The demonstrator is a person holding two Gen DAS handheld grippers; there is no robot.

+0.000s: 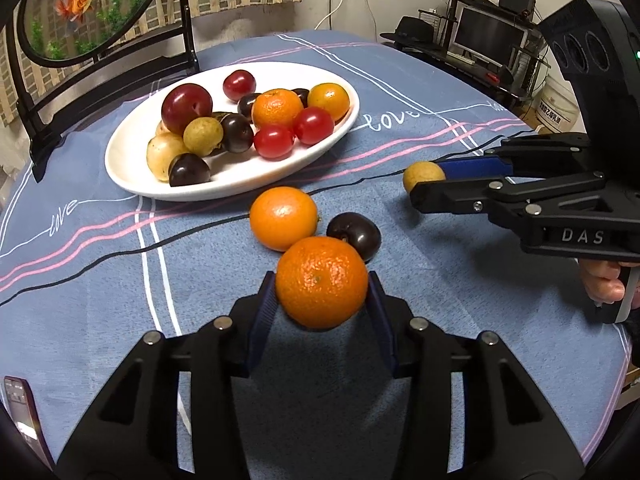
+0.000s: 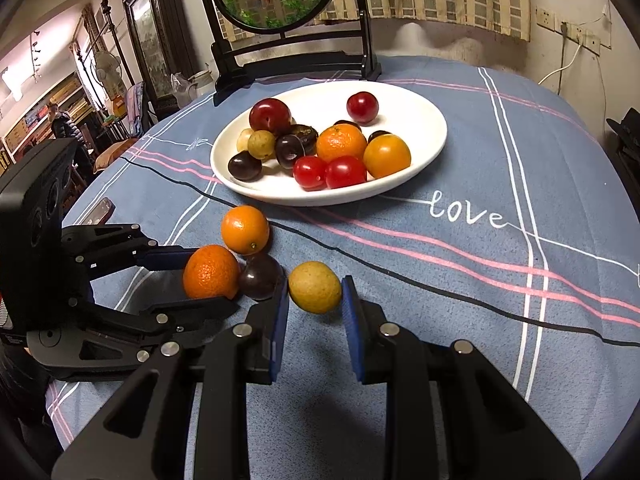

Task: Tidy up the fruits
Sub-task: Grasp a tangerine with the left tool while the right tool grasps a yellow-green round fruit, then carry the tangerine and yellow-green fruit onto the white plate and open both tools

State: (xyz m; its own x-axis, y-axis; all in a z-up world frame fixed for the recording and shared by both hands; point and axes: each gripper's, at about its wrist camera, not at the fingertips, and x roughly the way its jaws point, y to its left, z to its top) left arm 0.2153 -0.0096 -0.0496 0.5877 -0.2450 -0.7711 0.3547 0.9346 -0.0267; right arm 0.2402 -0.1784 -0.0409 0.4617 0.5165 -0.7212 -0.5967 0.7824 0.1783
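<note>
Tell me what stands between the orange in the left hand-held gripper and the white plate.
The second orange and a dark plum lie on the cloth just ahead of the held orange, toward the white plate. Lifted over them, nothing else blocks it.

Warm indoor light from above, fairly bright and even. Soft shadows pool under the fruit and beneath each claw on the table. Small glints sit on the tomatoes. Heavy fisheye bending, dark corners; the centre is sharp, far edges smeared.
</note>
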